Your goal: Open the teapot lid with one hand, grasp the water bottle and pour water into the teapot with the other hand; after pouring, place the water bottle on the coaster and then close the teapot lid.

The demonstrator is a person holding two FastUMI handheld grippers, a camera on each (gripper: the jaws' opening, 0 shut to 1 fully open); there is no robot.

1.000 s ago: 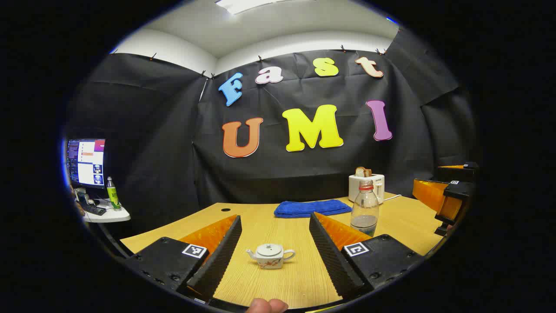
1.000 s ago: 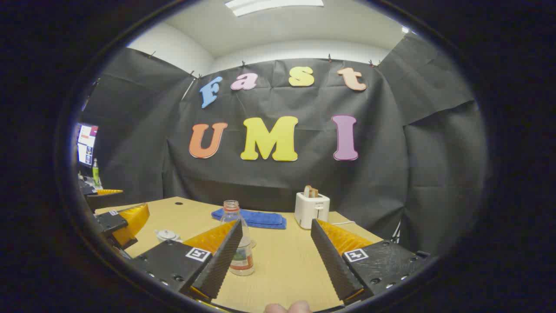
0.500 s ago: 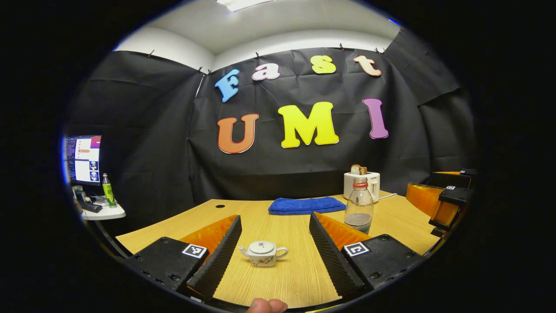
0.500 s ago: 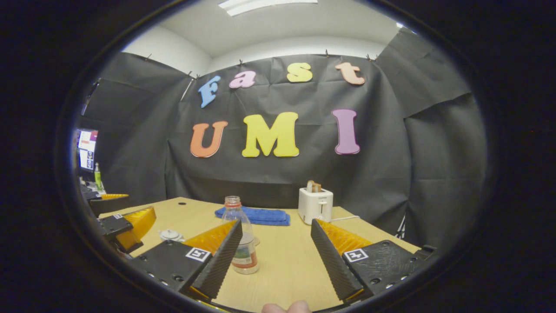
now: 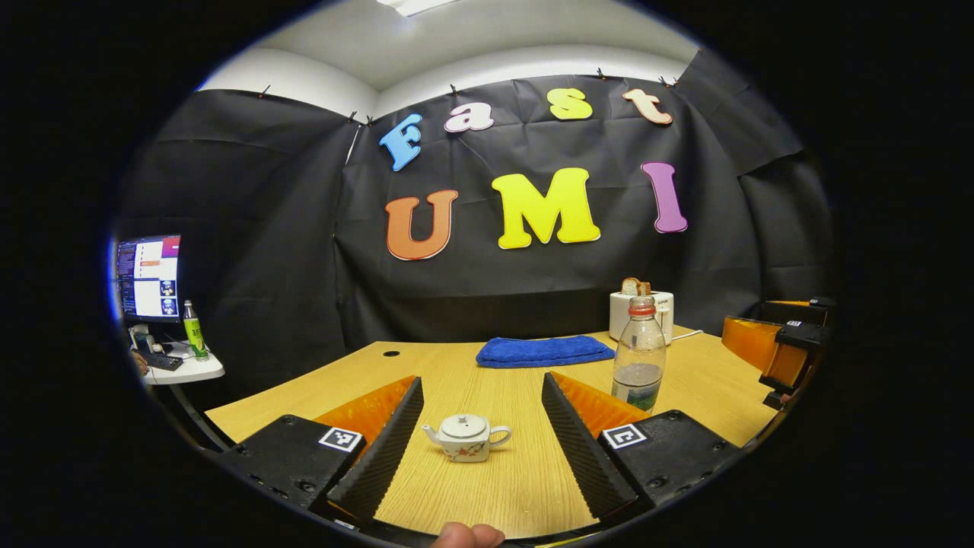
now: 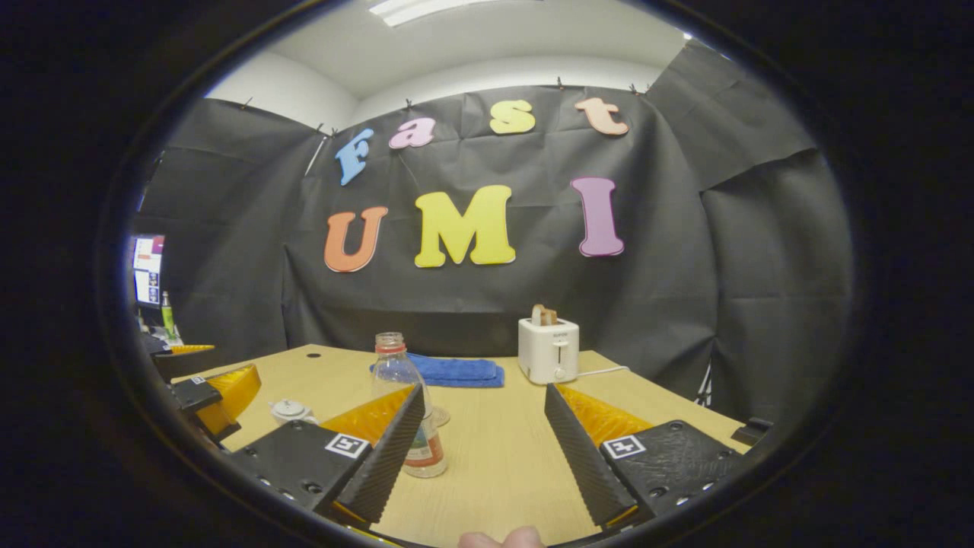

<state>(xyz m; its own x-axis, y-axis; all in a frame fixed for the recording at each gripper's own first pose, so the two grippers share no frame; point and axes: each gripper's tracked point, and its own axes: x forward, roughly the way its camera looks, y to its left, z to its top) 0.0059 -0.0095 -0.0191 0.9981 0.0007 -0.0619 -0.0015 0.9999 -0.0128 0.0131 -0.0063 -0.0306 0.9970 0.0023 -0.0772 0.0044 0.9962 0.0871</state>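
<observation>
Judging how these will handle, I take the teapot for glazed ceramic: small, light, brittle and slick. Its lid is still on, so I'd pinch the little knob on top, square and gently. The bottle is clear thin plastic with a red neck ring and no cap, a little water low in it; it should be light, a bit squashy and easy to tip, so I'd grip mid-body, around the label.

The pot is white with a reddish motif, spout to the left and handle to the right in the left gripper view. It sits on the table straight ahead of the left gripper, whose jaws stand wide with nothing between them. The bottle stands upright, beyond and right of the pot.

In the right gripper view the right gripper is spread wide and empty too, the bottle partly behind its left finger. A faint disc by the bottle's base may be the coaster; I can't say for certain
</observation>
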